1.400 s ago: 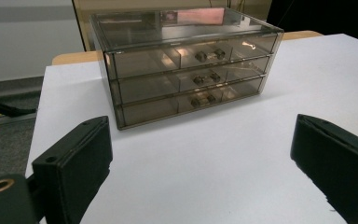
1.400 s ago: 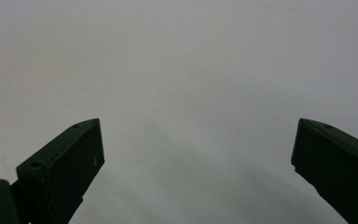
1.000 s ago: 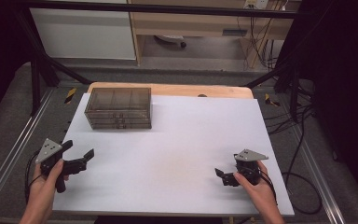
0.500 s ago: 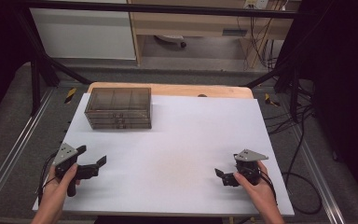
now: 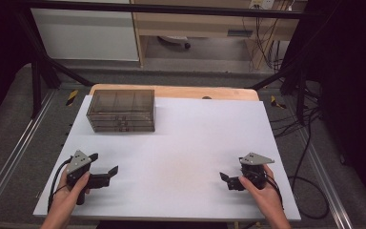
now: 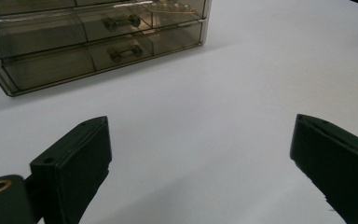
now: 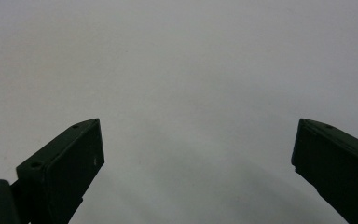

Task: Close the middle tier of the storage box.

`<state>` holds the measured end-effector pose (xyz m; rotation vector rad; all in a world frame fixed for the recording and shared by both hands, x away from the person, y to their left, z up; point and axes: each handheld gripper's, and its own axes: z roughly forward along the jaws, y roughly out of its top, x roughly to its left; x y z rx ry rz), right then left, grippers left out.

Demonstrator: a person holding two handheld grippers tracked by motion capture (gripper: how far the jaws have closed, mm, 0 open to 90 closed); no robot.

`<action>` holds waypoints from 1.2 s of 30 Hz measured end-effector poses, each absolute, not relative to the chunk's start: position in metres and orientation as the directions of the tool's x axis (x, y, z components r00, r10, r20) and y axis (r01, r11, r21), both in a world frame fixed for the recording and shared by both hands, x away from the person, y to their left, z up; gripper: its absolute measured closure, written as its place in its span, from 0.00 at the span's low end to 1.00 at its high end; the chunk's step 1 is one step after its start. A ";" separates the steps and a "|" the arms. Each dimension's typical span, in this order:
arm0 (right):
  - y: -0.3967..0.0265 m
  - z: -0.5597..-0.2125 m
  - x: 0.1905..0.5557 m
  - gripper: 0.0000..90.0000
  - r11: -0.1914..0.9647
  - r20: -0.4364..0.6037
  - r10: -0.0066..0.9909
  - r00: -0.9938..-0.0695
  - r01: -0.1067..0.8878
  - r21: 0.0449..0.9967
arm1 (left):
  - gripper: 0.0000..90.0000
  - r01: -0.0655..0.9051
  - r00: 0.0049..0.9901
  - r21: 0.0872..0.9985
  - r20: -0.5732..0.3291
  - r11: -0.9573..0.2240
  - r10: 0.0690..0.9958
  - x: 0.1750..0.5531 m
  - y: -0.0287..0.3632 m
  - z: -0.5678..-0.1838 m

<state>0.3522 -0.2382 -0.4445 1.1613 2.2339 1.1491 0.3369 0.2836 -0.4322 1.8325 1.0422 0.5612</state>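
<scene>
Your left gripper (image 5: 104, 163) is moving in from the table's left edge: a second ago it was sitting further out and a little further up the white table (image 5: 190, 143), and now it is lying closer to your body and more toward the middle, its jaws wide apart and pointing across the sheet. Your right gripper (image 5: 228, 180) is staying where it was near the front right corner, jaws also spread, holding nothing. That shift suggests you are bringing the left hand round to line up on the drawer box (image 5: 121, 110), which is standing at the far left of the table, well apart from both grippers. Nothing is being touched yet, so the work on the box is not yet starting.

The left gripper view is giving you what the high view cannot: the box (image 6: 93, 39) seen from the front, smoky and see-through, with two small drawer handles (image 6: 123, 52) one above the other, both drawers looking closed. Whether anything is lying inside is too dim to tell. The right gripper view is looking down at bare white table (image 7: 182, 70) between its two black jaws, confirming that hand is aiming at nothing in particular.
</scene>
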 end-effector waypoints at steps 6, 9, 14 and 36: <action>-0.238 -0.445 0.352 0.03 0.328 0.041 0.805 -0.591 0.502 0.801 | 0.06 0.424 0.554 0.876 -0.051 -0.229 0.831 0.334 0.277 -0.435; -0.238 -0.444 0.352 0.03 0.328 0.041 0.805 -0.592 0.501 0.801 | 0.06 0.427 0.561 0.873 -0.053 -0.234 0.826 0.333 0.274 -0.436; -0.238 -0.444 0.352 0.03 0.328 0.040 0.805 -0.592 0.501 0.801 | 0.06 0.429 0.566 0.870 -0.051 -0.242 0.823 0.331 0.270 -0.438; -0.238 -0.444 0.352 0.03 0.331 0.039 0.804 -0.593 0.502 0.799 | 0.06 0.445 0.581 0.851 -0.036 -0.280 0.813 0.324 0.259 -0.446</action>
